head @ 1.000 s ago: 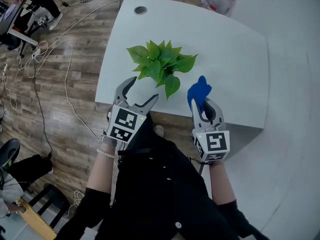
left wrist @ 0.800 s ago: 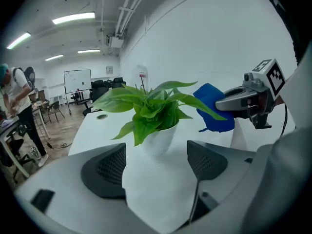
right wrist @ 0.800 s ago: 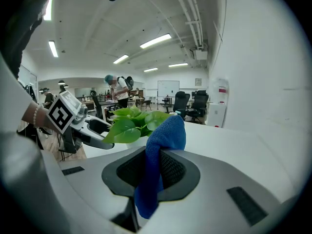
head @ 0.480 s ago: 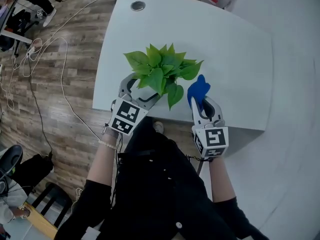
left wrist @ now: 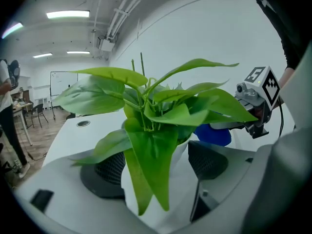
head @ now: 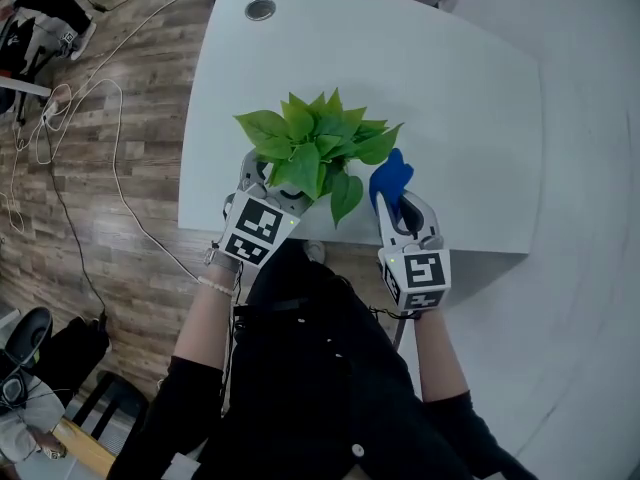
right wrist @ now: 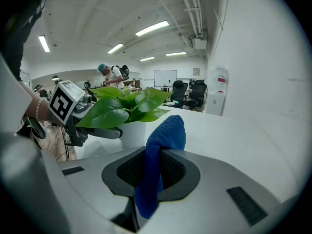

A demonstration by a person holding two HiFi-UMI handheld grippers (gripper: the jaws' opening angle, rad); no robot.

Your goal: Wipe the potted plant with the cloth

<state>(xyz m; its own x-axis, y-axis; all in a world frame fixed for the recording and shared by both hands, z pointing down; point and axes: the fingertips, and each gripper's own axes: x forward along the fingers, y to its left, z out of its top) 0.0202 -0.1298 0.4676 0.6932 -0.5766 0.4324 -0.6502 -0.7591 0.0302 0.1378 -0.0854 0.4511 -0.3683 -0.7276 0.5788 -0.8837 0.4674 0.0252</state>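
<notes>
White table (head: 450, 98) carries the potted plant (head: 310, 148) close to its near edge, where the left gripper (left wrist: 158, 164), jaws just opened wide, straddles it without pressing, and the right gripper (right wrist: 151, 167) is clamped on the blue cloth (right wrist: 165, 130); a careless nudge from either could topple the plant off that edge.

I note the left gripper (head: 270, 180) with jaws spread wide, just been opening. The pot of the potted plant (head: 310, 143) stands between them, pads clear of it. The right gripper (head: 402, 206) is clamped on the cloth (head: 388, 180), which sticks out past its tips. Both point forward and down, side by side. The left forearm (head: 205, 333) and right forearm (head: 437, 353) reach out bare.
</notes>
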